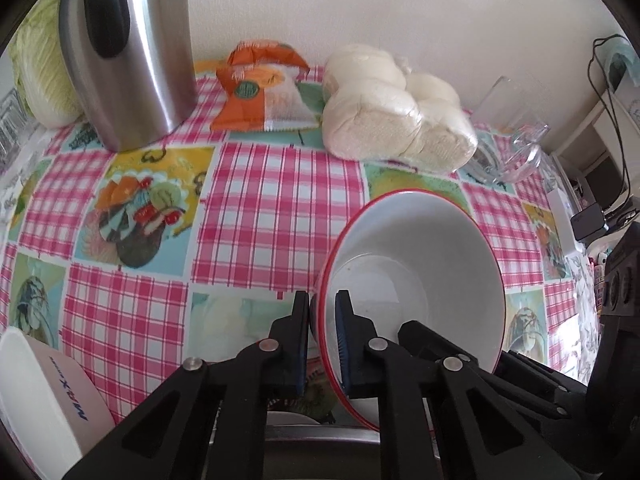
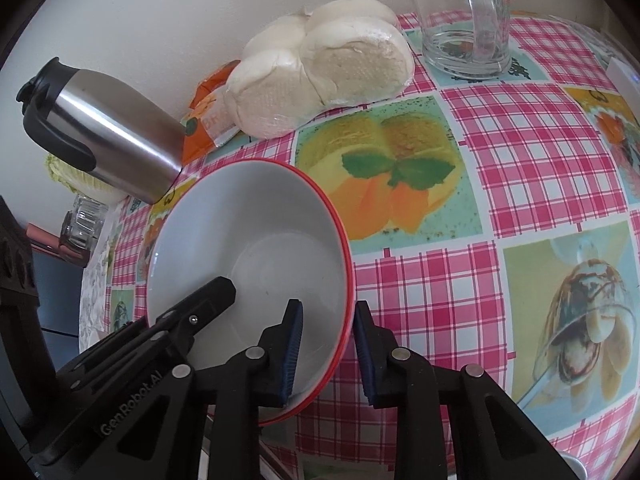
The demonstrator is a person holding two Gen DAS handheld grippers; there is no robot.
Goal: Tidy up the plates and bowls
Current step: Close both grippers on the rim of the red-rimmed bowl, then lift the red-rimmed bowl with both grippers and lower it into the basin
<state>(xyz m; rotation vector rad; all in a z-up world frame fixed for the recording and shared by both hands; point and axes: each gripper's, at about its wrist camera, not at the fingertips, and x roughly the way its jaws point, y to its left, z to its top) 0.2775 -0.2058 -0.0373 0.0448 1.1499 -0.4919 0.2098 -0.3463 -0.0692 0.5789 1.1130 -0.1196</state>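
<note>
A white bowl with a red rim [image 1: 416,276] [image 2: 256,248] hangs tilted above the checked tablecloth [image 1: 280,200], held from both sides. My left gripper [image 1: 321,300] is shut on its left rim, one pad inside the bowl and one outside. My right gripper [image 2: 327,308] is shut on the opposite rim, again with one pad on each side of the wall. A finger of the right gripper [image 1: 424,336] shows inside the bowl in the left wrist view, and a finger of the left gripper [image 2: 208,300] in the right wrist view.
A steel thermos jug [image 1: 132,52], an orange packet [image 1: 260,88], bagged white buns [image 1: 400,112] and a glass mug [image 2: 464,20] line the wall. A cabbage [image 1: 40,64] lies far left. A white container with blue lettering [image 1: 40,392] sits near left.
</note>
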